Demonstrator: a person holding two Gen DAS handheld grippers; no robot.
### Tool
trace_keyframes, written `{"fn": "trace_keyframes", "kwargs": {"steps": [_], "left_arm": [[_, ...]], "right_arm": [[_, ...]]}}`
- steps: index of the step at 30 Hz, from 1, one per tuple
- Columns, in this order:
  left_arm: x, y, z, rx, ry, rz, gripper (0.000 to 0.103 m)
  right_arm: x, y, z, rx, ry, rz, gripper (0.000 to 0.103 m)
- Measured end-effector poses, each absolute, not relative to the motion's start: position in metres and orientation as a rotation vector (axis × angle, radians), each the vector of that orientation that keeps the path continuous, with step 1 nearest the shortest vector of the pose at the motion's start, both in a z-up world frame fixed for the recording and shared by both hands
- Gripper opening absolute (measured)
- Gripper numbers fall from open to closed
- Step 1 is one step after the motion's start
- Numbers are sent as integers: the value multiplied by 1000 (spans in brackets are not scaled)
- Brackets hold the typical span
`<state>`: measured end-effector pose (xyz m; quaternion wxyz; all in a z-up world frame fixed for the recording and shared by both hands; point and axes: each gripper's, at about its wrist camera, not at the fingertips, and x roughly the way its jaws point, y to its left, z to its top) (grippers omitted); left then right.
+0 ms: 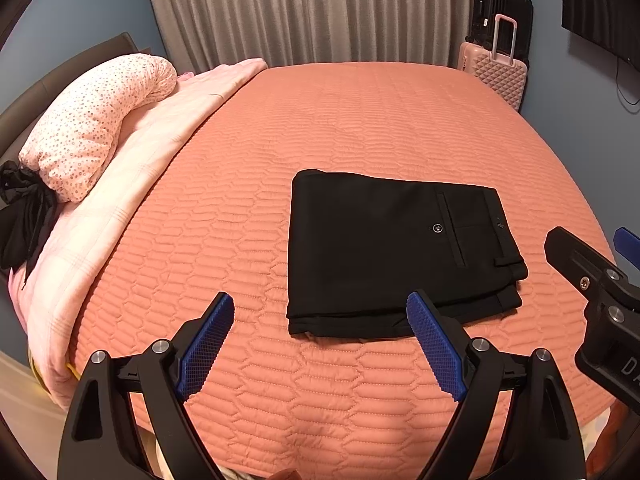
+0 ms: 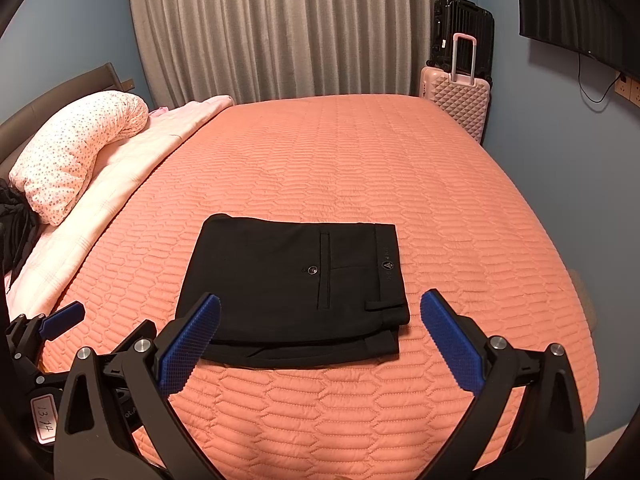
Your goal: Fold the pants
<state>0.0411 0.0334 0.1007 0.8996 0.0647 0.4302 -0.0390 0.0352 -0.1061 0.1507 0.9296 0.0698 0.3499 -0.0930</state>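
**Folded pants on the bed, both grippers held clear**

Lying flat on the orange quilted bedspread are the black pants, folded into a compact, roughly square stack with the layers showing along the near edge. The top face shows a back pocket with a small button, a belt loop and the waistband along the right side. The stack sits near the front of the bed, closer to the near edge than to the curtain at the far side.

The left gripper hangs above the near edge of the bedspread with its blue pads spread wide and nothing between them; its right finger overlaps the front edge of the pants in the view without pinching the cloth. The right gripper is likewise spread wide and empty, its fingers framing the front of the stack.

At the left lie a dotted pillow and a pale pink blanket. A pink suitcase stands beside the far right corner, a black one behind it.
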Motion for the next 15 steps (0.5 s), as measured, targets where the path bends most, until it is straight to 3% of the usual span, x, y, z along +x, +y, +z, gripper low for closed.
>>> {"fn": "trace_keyframes", "kwargs": {"steps": [15], "left_arm": [[41,33,101,131,890,-77,86]], "right_arm": [[35,-105,149,143,718,-187,98]]}}
